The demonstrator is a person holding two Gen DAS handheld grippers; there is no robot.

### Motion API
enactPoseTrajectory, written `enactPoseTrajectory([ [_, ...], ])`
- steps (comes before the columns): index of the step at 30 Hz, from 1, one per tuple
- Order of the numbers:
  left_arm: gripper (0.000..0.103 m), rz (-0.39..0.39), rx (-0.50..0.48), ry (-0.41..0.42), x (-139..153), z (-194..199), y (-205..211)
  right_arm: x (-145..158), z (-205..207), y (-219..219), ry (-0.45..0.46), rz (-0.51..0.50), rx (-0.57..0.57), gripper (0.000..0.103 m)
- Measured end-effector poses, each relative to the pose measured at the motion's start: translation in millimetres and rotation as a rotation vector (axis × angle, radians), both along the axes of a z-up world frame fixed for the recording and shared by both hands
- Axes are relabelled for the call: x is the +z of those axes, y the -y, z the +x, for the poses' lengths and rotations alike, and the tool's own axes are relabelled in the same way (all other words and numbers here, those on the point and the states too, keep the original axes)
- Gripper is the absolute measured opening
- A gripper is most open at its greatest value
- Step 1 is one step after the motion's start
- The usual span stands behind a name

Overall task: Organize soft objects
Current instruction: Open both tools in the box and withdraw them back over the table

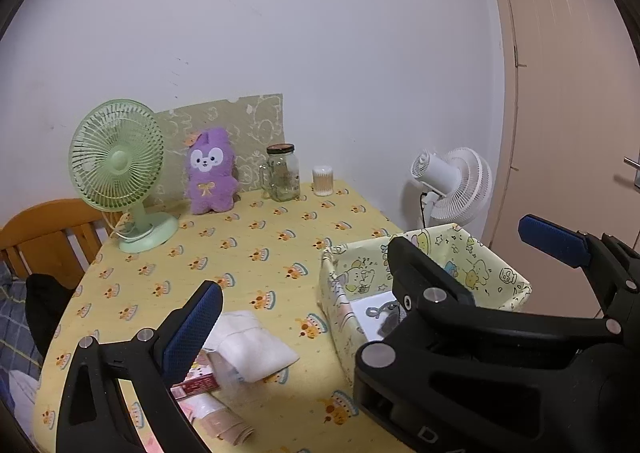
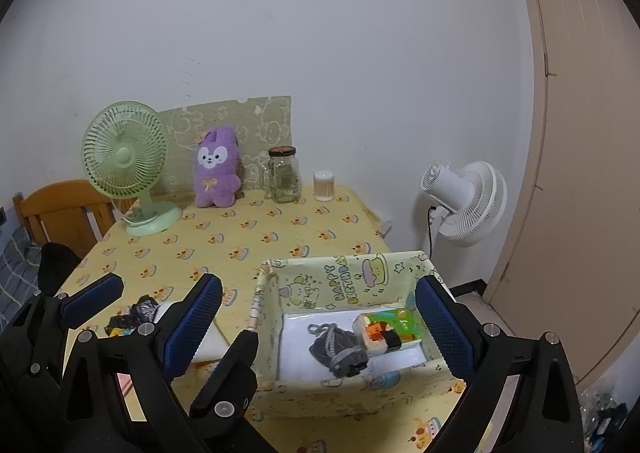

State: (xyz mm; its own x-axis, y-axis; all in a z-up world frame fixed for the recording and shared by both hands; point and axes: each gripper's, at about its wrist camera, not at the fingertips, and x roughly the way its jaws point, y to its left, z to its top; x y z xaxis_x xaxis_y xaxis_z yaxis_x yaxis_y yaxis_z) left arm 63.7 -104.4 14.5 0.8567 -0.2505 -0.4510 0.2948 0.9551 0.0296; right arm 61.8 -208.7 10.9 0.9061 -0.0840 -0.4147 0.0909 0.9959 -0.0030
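We see a yellow table [image 2: 280,229] cloth with cake prints, a purple plush [image 2: 217,173], a pale green fan [image 2: 126,165], and a cartoon-printed yellow basket [image 2: 340,281].

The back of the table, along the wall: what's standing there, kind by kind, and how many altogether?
Green desk fan: 1
Purple plush toy: 1
Glass jar: 1
Cotton swab tub: 1
Total: 4

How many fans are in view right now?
2. A green fan stands on the table's far left; a white fan stands on the floor, right of the table.
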Motion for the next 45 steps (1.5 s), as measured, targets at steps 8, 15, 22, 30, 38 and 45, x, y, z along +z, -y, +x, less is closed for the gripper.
enactPoseTrajectory([
  [8,0.103,-0.003,0.028,0.019,2.4,-12.5,-21.1,2.3,-11.6,-22.0,0.024,0.003,0.022,0.103],
  [15,0.103,0.004,0.056,0.014,-3.7,-19.9,-36.4,-4.2,-17.0,-37.8,0.014,0.014,0.054,0.103],
  [22,0.102,0.022,0.082,0.003,-14.8,-25.2,-52.0,-16.3,-20.4,-54.2,0.016,0.023,0.093,0.103],
  [30,0.102,0.056,0.108,-0.012,-30.3,-29.2,-63.4,-33.2,-20.4,-67.3,0.014,0.041,0.125,0.103],
  [38,0.102,0.054,0.118,-0.043,-47.9,-30.2,-76.6,-49.7,-19.9,-83.9,-0.004,0.023,0.153,0.102],
  [45,0.102,0.079,0.162,-0.102,-68.0,-30.7,-89.6,-70.7,-12.2,-99.7,-0.056,0.027,0.222,0.102],
])
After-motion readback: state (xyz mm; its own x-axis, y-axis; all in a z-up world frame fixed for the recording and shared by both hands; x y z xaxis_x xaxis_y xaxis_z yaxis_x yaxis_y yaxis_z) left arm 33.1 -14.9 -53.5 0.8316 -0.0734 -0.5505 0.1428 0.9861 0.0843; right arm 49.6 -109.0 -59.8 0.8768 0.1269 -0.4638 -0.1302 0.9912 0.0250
